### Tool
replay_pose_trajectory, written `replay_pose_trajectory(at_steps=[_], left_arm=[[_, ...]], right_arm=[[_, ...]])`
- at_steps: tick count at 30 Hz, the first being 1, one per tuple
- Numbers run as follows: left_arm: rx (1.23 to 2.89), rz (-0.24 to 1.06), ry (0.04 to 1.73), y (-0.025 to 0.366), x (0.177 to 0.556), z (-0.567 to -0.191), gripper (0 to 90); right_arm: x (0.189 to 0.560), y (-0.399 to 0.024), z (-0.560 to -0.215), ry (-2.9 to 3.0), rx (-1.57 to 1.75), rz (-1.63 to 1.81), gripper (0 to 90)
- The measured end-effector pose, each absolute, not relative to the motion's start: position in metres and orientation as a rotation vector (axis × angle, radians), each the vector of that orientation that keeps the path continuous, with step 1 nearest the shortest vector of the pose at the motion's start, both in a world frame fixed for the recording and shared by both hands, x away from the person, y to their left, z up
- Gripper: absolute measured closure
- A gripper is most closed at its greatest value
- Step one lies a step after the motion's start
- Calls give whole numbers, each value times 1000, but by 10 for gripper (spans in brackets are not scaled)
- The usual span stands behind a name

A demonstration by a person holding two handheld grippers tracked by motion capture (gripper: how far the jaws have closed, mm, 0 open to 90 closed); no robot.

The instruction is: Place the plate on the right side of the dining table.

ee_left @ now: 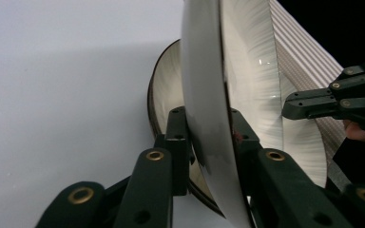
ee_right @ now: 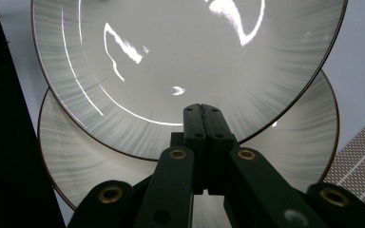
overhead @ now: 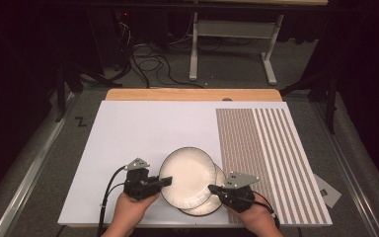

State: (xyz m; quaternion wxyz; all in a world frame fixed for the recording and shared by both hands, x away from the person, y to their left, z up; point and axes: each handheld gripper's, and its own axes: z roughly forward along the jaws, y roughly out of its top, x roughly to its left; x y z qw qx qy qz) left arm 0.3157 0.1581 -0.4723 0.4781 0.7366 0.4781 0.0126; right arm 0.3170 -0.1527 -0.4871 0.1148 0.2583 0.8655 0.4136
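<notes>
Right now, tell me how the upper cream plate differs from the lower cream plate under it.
The upper cream ceramic plate with a dark rim is clamped at its edge by the left tool; the lower cream ceramic plate with a dark rim lies on the white board, in no grip. The upper plate shows whole; the lower plate is mostly covered. Both share the same streaked cream glaze.
</notes>
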Motion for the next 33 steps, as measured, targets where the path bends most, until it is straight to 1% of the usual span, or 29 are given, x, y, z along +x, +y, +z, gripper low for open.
replay_pose_trajectory(at_steps=[10,18,22,28,33], left_arm=[[1771,62,1105,158,310,-470,788],[1765,87,1064,156,306,-468,794],[1768,99,1055,155,305,-468,795],[1775,120,1037,154,304,-467,794],[1778,129,1028,153,303,-466,794]], right_arm=[[314,-170,-473,2445,784,1342,900],[315,-194,-457,2326,839,1418,847],[317,-208,-452,2267,861,1437,802],[318,-231,-445,2179,926,1456,682],[318,-247,-441,2114,953,1483,613]])
